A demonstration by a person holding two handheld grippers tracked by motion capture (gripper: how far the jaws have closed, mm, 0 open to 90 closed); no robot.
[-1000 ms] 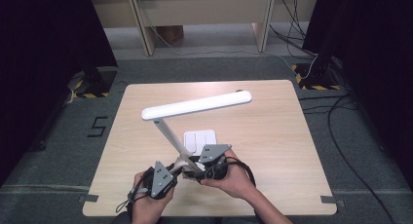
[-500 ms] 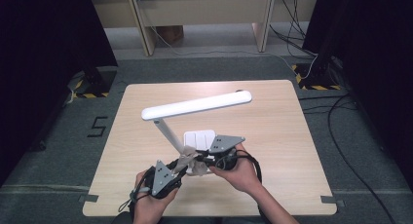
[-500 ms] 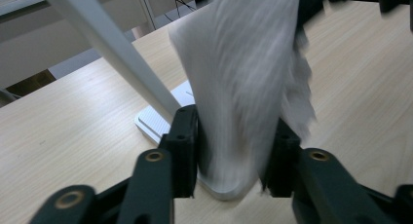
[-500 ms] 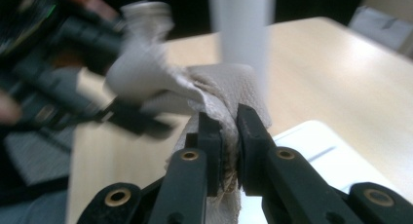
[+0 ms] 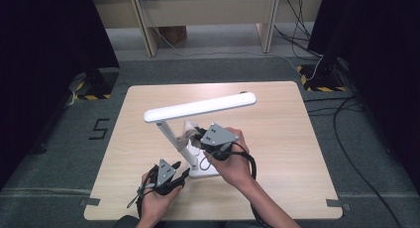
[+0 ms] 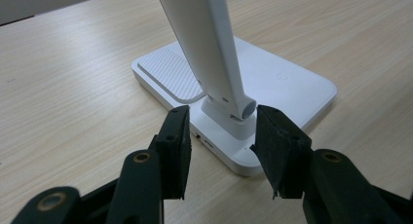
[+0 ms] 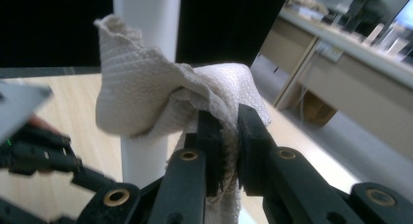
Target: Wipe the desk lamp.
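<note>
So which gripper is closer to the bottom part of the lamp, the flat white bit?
Left. The left gripper sits low with its open jaws either side of the hinge on the lamp base. The right gripper is up by the lamp stem, pinching a cloth.

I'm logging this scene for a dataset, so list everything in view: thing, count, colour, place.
Desk lamp: one, white, on the table's near half, arm tilted, head lying level above.
Lamp base: one, white, flat on the table, between the open left jaws' tips.
Cloth: one, off-white, crumpled against the lamp's arm.
Table: one, light wood, centre.
Desks: beige, beyond the table.
Cables: several, black, on the grey floor at right.
Left gripper: one, black, open around the lamp's hinge.
Right gripper: one, black, shut on the cloth.
Hands: two, at the near edge.
</note>
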